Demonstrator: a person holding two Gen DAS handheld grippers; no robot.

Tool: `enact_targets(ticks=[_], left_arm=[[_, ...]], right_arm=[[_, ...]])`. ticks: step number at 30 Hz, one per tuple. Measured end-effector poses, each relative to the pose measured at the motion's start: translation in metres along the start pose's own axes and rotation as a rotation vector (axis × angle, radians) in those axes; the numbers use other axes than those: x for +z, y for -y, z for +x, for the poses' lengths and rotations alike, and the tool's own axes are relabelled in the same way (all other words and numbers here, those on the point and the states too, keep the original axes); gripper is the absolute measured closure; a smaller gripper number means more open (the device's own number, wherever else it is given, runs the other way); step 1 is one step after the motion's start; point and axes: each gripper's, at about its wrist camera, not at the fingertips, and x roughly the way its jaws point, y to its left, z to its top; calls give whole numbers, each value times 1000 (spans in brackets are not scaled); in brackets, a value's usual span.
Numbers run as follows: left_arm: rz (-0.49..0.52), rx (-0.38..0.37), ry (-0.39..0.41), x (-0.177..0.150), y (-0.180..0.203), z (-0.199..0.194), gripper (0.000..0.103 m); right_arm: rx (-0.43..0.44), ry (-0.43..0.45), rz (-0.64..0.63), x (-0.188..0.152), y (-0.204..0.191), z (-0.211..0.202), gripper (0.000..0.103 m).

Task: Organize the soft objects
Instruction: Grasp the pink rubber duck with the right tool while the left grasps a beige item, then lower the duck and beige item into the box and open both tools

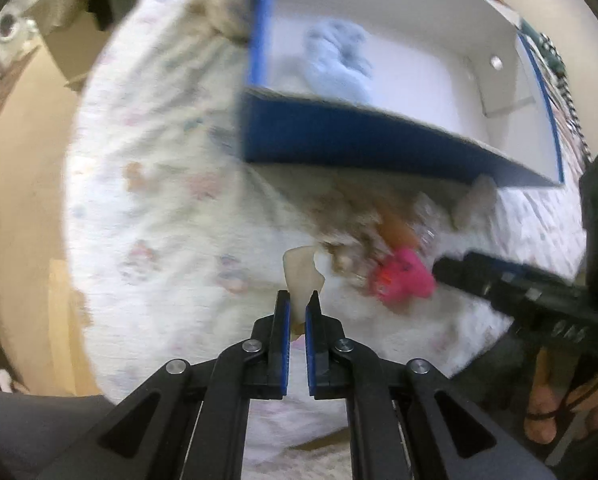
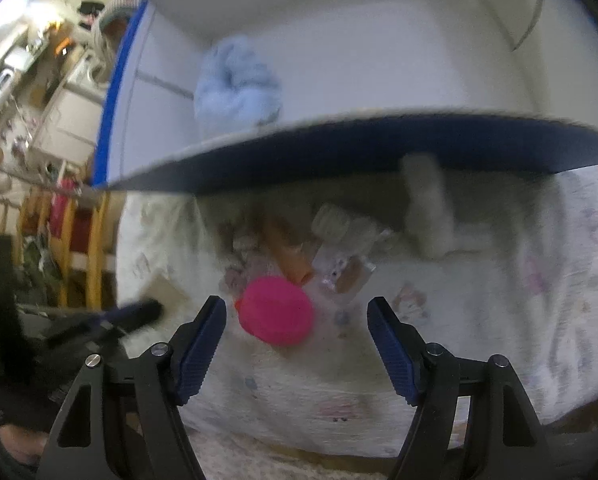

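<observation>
My left gripper (image 1: 297, 300) is shut on a cream soft piece (image 1: 302, 270) and holds it above the patterned bedspread (image 1: 159, 200). My right gripper (image 2: 297, 308) is open and empty, just short of a pink soft ball (image 2: 275, 310), which also shows in the left wrist view (image 1: 403, 280). A blue box with a white inside (image 1: 339, 136) holds a light blue soft toy (image 1: 335, 60), also seen in the right wrist view (image 2: 235, 84). A blurred pile of small items (image 2: 319, 248) and a grey soft object (image 2: 429, 208) lie against the box front.
The bed edge drops to the floor on the left (image 1: 27, 160). Wooden chairs (image 2: 79, 240) and room clutter stand beyond the bed's left side. The right gripper's body (image 1: 539, 292) crosses the right of the left wrist view.
</observation>
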Motion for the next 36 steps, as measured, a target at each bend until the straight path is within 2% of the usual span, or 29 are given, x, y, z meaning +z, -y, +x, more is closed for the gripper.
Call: enact_targets(ticks=[3,8,10,20,25,29,36], left_arm=[[-29,46,50,2,-13,-11,97],[-77,48,75,3,-27,-18,97],[-81,39,70,5,-31,-16,97],[-65,57,75,5,-18,-10,97],[-65,82,92,5,-18,-11,97],[-110,103,161,6,-26,-26,97],[-135,146,322,11,-28,-61,97]], right_arm=[[-4,-43,-15,0,-9,16,25],[45,-102,31,1,-9,38,27],[30,-106,15,1,-10,40,46],[10,-83,-16,-4,-9,29,47],[46,-69,1,-9,-3,17,47],[81,-22,21,-11,2,-4,47],[196,173,40,-7,15,-64,47]])
